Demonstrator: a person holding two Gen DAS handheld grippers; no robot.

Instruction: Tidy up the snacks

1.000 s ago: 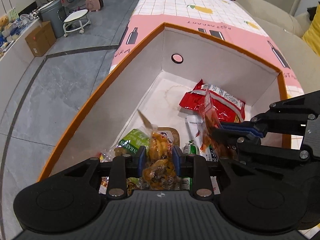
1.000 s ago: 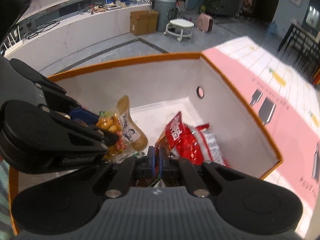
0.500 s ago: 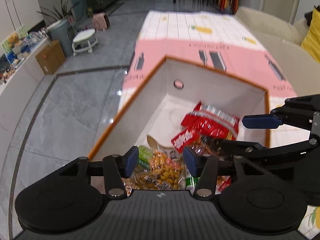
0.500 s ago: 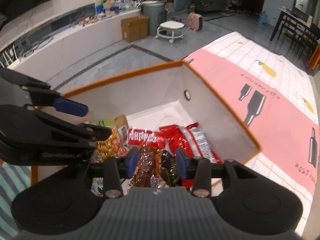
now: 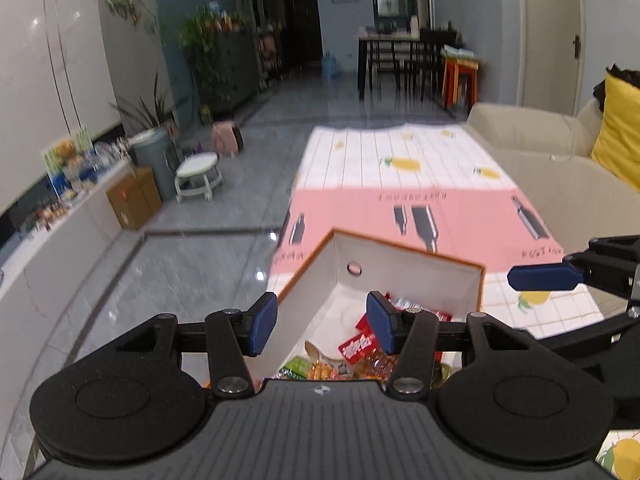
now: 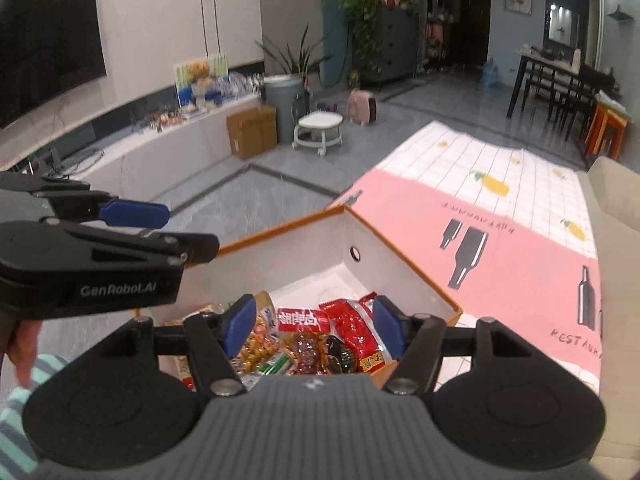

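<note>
Both tongs point(image 5: 322, 328) point(image 6: 310, 326) lifted, emptied; right view shows hand point(image 6: 22, 346)

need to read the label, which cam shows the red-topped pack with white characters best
The right wrist view. There the red-topped pack lies face up between the open right gripper fingers, header and clear body unobstructed in the box. The left wrist view shows it smaller and tilted, partly hidden behind a finger of the left gripper.
</note>
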